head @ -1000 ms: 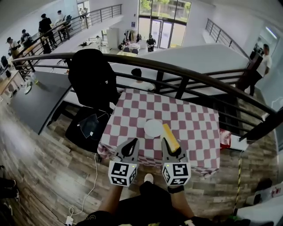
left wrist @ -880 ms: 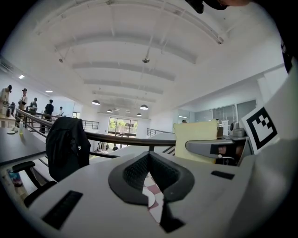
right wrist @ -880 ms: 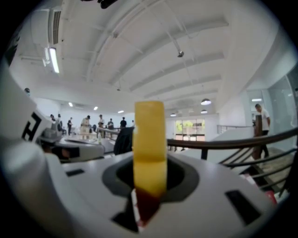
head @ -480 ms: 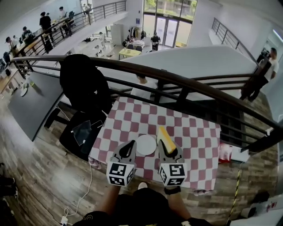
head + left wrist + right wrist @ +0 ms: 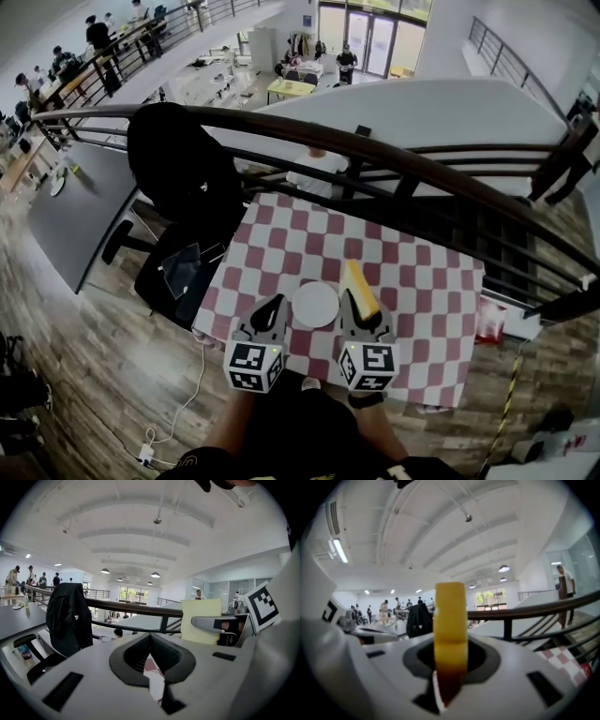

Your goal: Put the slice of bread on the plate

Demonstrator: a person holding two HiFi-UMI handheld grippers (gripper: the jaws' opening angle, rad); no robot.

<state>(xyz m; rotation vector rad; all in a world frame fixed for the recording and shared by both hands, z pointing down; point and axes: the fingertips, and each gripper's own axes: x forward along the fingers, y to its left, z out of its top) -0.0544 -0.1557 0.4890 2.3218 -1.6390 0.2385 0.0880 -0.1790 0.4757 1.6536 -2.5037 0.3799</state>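
Held a yellow, flat, rectangular slice of bread [image 5: 357, 282] on edge, clamped between the jaws of the right gripper [image 5: 362, 317]. Seen from the head view, stood just right of a round white plate [image 5: 315, 305] on the red-and-white checked surface [image 5: 417, 272], not on the plate. Had the left gripper [image 5: 271, 313] at the plate's left, jaws together, nothing between them.

Over the red-and-white checked tablecloth [image 5: 412, 272], the right gripper [image 5: 361, 314] holds a yellow slice of bread [image 5: 359, 286] on edge just right of the round white plate [image 5: 315, 305], with the left gripper [image 5: 272, 314] on the plate's other side.
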